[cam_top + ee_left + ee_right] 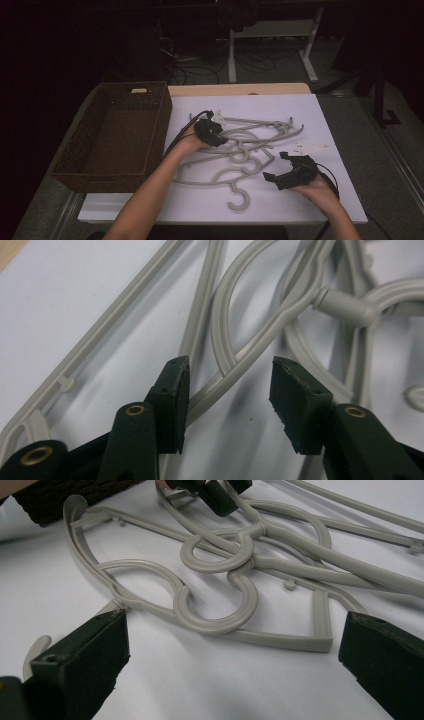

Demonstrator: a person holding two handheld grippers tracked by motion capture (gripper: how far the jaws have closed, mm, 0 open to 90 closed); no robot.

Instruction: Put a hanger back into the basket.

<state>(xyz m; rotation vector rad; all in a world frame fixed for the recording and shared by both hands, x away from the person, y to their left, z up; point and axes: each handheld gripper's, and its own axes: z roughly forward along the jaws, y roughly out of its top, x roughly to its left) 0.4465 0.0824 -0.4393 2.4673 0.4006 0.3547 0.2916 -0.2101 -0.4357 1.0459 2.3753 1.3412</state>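
Black rubber pads of the left tool (230,400) stand released around one grey hanger rib (235,362), in the hanger pile (240,150) mid-bench. Interlocked hooks may drag neighbours along. The right tool (280,167) waits wide open beside the pile.

Hangers (235,360) cut off by top and right edges of left gripper view. Tangled in high view; count impossible to tell. Basket (55,497) cropped at top edge of right gripper view.
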